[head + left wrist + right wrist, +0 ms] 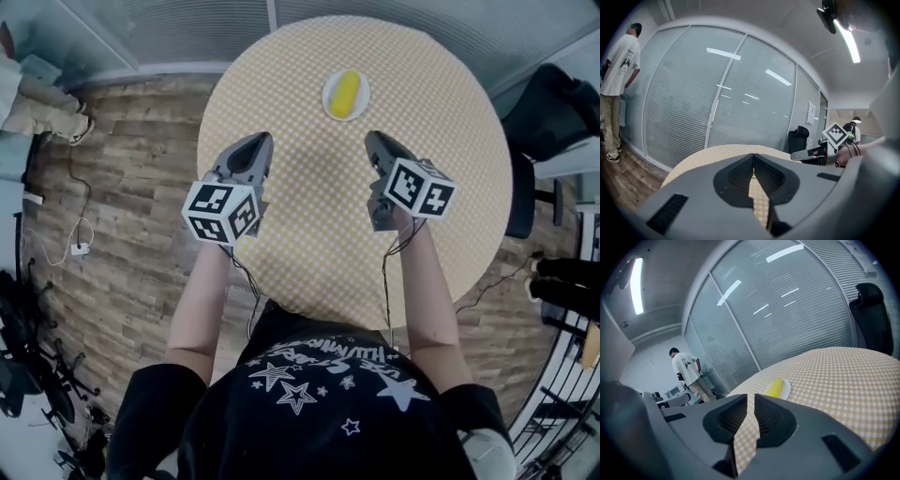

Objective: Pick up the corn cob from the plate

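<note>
The task is judged to be at its very start: nothing has been picked up. The corn cob [346,93] is seen lying on the plate [327,97], which is set toward the far side of the table [441,103], and neither is touched by a gripper. The left gripper [260,140] and the right gripper [374,140] are held side by side over the near half of the table, well apart from the plate and pointed roughly toward it. In each gripper view the jaws are seen brought together at the tips with nothing between them; only checked cloth shows through the slit lower down. By this reading the whole job is left: jaws to be opened, one gripper brought to the cob, closed around it and raised.

The cob is a short, rounded cylinder, bright yellow; its surface detail is too small to be made out. The plate is small, round, white and shallow, apparently smooth. The table is round and covered with a cloth in a fine yellow-and-white check. The jaws are formed of matt grey plastic, with dark ribbed pads set into recesses. The floor [131,187] is laid in wood-grain planks.
</note>
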Demonstrator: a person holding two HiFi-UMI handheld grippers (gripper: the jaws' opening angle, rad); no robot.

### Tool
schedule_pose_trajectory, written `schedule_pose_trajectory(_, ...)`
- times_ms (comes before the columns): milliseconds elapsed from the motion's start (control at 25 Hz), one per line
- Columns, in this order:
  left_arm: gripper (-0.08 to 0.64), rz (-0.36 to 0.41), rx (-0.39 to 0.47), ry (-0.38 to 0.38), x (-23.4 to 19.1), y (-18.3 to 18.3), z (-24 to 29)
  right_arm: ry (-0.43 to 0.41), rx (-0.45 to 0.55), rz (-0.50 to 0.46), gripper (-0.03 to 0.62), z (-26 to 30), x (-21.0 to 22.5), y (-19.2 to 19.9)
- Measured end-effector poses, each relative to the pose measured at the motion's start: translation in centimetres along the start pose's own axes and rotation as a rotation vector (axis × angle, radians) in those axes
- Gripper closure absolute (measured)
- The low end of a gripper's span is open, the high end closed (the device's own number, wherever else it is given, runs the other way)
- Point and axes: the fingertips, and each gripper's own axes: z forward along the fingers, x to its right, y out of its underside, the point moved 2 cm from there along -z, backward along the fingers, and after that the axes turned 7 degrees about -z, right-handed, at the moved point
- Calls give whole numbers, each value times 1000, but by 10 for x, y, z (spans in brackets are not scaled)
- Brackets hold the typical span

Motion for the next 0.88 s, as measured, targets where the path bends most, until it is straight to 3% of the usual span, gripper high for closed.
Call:
schedule_pose_trajectory(320, 552, 3, -47, 81, -19, -5, 39, 62, -55, 41, 534, 40, 7, -13)
schedule_pose_trajectory(520, 552, 24, -60, 89, -31, -6, 59, 80, -123, 105, 534, 72, 19, -7)
schedule_pose_trajectory(880, 552, 29, -99, 74, -58, 2, 87, 71, -208, 130, 415, 130, 37, -10)
